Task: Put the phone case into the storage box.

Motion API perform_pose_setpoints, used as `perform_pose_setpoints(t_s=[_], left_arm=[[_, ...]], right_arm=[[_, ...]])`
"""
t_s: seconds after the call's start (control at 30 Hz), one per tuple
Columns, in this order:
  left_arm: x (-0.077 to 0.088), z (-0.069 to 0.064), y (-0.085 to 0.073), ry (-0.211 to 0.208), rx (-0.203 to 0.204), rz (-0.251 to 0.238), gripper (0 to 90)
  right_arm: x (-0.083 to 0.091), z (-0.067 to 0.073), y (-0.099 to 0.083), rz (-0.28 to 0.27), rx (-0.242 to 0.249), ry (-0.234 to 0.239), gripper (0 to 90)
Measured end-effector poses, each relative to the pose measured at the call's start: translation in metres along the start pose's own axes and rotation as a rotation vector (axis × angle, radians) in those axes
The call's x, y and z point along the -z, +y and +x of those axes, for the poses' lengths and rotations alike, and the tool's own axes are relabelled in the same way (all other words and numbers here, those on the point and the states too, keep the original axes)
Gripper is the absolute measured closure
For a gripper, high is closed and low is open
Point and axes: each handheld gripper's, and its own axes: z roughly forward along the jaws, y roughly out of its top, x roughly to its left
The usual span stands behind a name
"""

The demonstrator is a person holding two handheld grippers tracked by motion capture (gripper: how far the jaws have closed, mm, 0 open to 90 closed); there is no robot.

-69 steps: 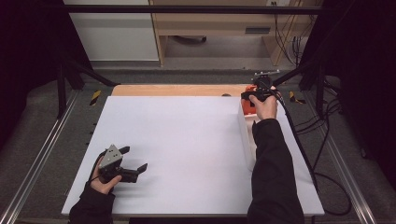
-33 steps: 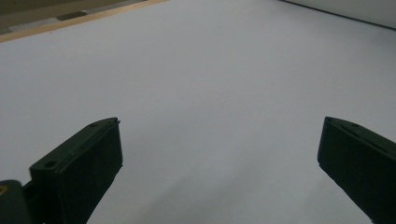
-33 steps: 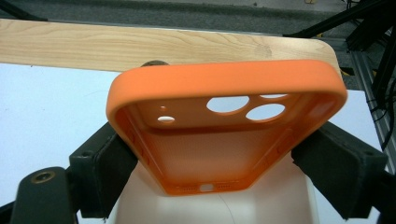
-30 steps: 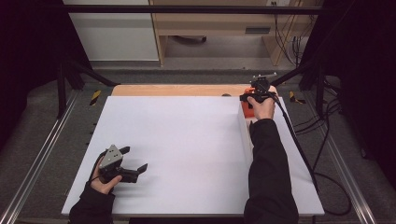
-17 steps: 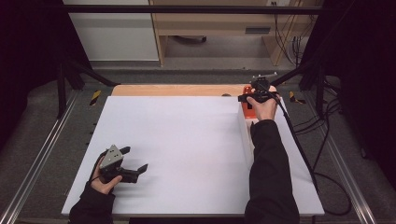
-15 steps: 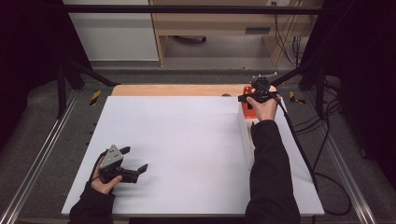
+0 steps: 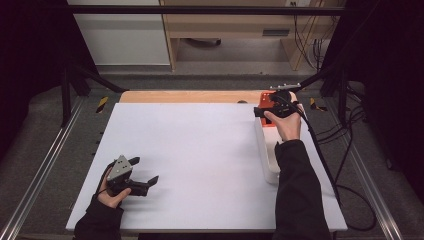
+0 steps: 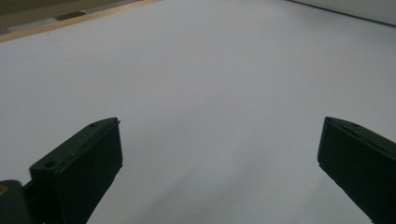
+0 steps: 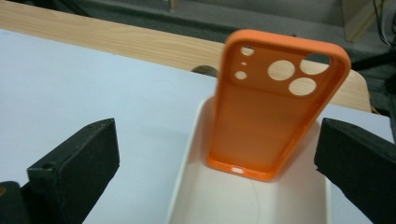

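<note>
A plain orange phone case [image 9: 275, 109] stands in a white tray [image 9: 187, 186] on the bench's white sheet [image 7: 200, 150], whose far edge shows pale wood grain [image 7: 190, 96], while both grippers have black jaws.

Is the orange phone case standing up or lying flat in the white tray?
Standing up, tilted back. The orange phone case has its bottom edge in the white tray and its top over the far end, leaning there.
</note>
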Motion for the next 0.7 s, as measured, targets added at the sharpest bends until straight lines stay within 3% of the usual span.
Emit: perform_pose_setpoints(t_s=[0.23, 0.53, 0.7], left_arm=[[0.0, 0.0, 0.0, 0.001, 0.001, 0.001, 0.0], [0.001, -0.001, 0.001, -0.004, -0.002, -0.006, 0.0], [0.001, -0.002, 0.002, -0.008, -0.004, -0.007, 0.0]], right_arm=[[0.033, 0.012, -0.009, -0.092, 0.054, 0.11, 0.4], [0.064, 0.023, -0.024, -0.197, 0.094, 0.203, 0.5], [0.081, 0.031, -0.037, -0.272, 0.148, 0.271, 0.5]])
